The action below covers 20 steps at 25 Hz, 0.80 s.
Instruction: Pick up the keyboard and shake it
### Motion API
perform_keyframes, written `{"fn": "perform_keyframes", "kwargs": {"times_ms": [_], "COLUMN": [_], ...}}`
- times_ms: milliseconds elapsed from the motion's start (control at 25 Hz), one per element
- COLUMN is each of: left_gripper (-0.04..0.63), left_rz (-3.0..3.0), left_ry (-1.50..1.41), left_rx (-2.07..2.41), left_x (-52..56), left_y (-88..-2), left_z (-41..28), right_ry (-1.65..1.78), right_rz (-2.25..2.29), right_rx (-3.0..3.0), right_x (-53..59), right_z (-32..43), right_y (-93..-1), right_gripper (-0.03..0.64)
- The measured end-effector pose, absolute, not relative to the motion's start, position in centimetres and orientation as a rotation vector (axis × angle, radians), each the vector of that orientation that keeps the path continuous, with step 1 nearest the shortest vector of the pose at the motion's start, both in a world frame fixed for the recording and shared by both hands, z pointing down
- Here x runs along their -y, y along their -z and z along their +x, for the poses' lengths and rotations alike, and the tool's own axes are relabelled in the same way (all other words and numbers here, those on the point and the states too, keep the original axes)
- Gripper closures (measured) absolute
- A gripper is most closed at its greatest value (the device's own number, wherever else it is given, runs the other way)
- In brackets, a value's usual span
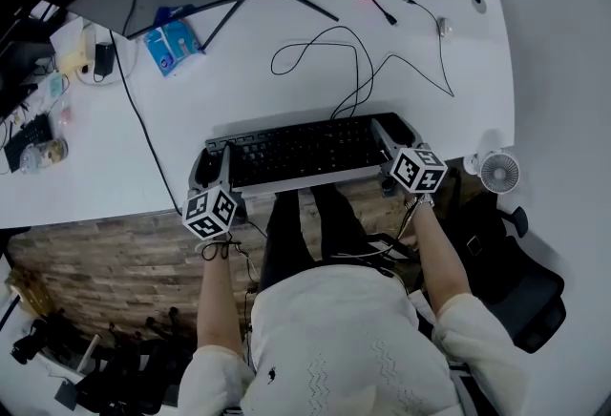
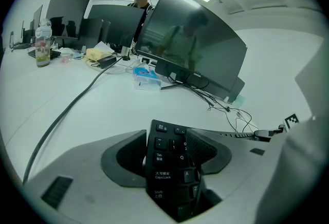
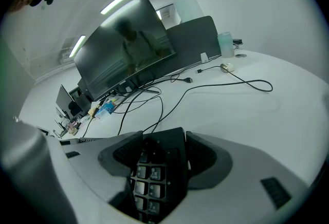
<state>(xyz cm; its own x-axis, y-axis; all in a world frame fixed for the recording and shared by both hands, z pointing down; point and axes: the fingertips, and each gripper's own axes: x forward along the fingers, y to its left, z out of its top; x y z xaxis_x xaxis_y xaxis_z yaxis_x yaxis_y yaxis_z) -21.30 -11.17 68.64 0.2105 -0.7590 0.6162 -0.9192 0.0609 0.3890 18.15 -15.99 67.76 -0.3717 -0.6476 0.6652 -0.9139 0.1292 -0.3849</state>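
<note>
The keyboard [image 1: 301,152] is black and full-size, with a pale strip along its near side. It lies keys up, running left to right along the near edge of the white surface [image 1: 239,80]. The left gripper [image 1: 212,164] clamps its Esc-to-Shift end, and the right gripper [image 1: 395,139] clamps its number-pad end. I can't tell whether it is lifted clear.

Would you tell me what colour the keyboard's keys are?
The flat keyboard has black keys with white legends, clearest in the left gripper view.

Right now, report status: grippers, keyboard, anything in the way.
Clamped: left gripper and right gripper shut on keyboard ends. Held at desk edge. Loose cable behind.
</note>
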Motion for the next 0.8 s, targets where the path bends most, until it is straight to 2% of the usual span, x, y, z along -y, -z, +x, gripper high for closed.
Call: {"fn": "perform_keyframes", "kwargs": {"times_ms": [800], "left_gripper": [0.364], "left_rz": [1.715], "left_ry": [-0.278], "left_rx": [1.577], "left_x": [12.1], "left_y": [-70.3], "left_z": [-21.9], "right_ry": [-1.074], "right_rz": [1.519], "right_rx": [2.095], "right_x": [17.1], "right_z": [17.5], "right_y": [-69.4], "right_gripper": [0.365]}}
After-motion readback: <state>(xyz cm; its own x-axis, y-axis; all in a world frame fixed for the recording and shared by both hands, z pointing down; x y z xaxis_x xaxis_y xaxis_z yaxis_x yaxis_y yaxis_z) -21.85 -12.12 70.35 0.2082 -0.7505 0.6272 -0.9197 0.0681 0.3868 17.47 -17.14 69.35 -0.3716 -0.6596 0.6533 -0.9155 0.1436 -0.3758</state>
